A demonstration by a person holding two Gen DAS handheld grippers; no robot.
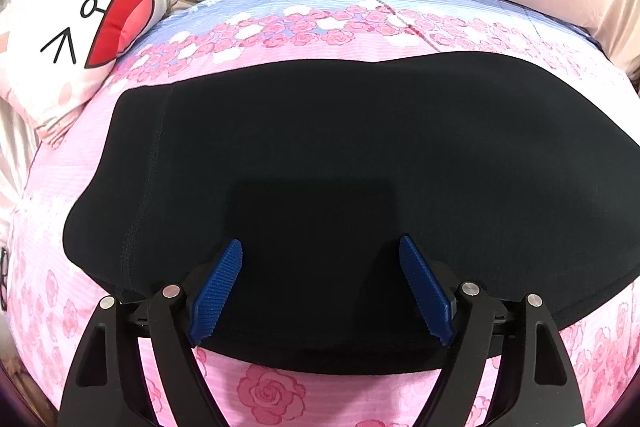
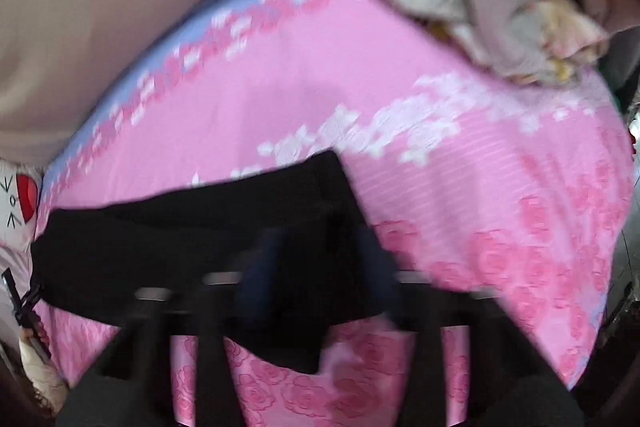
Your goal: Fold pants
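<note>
Folding is mid-sequence: the black knit pants [image 1: 360, 167] lie flat on the pink rose-print bedsheet [image 1: 272, 391]. The left gripper [image 1: 320, 287] hangs spread and empty above the hem; the right gripper [image 2: 316, 267], motion-blurred, is closed, apparently pinching cloth at the 3 o'clock end. Next, the left jaws must clamp the 6 o'clock hem.

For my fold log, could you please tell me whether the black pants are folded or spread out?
Folded: the black pants lie as one compact flat block on the pink bedsheet, with no separate legs showing.

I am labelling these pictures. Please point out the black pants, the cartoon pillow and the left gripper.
black pants [image 1: 360, 147], left wrist view, flat middle.
cartoon pillow [image 1: 68, 39], left wrist view, white face.
left gripper [image 1: 320, 247], left wrist view, between open fingertips.
</note>
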